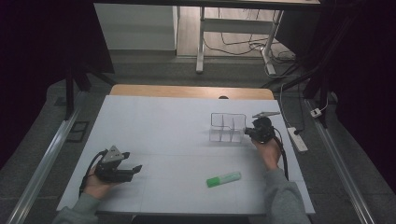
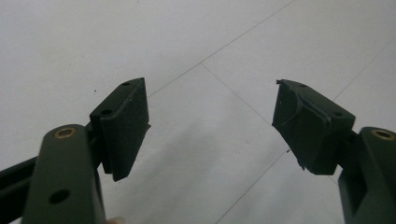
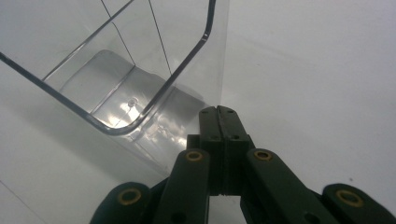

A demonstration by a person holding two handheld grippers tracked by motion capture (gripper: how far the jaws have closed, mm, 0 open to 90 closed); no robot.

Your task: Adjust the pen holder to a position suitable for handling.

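A clear plastic container (image 1: 227, 127) with dividers stands on the white table toward the back right. My right gripper (image 1: 248, 133) is at its right end. In the right gripper view its jaws are pressed together, and my right gripper (image 3: 218, 109) has its tips against the container (image 3: 140, 88) at its outer wall. I cannot tell whether the thin wall is pinched between them. A green marker (image 1: 224, 179) lies near the front edge, apart from both grippers. My left gripper (image 1: 133, 170) rests at the front left, and in its own view my left gripper (image 2: 210, 126) is open and empty over the bare table.
The white board (image 1: 163, 121) covers a wooden table whose far edge (image 1: 191, 91) shows behind it. A power strip (image 1: 297, 139) and cables lie on the floor to the right. A desk frame (image 1: 201, 42) stands beyond the table.
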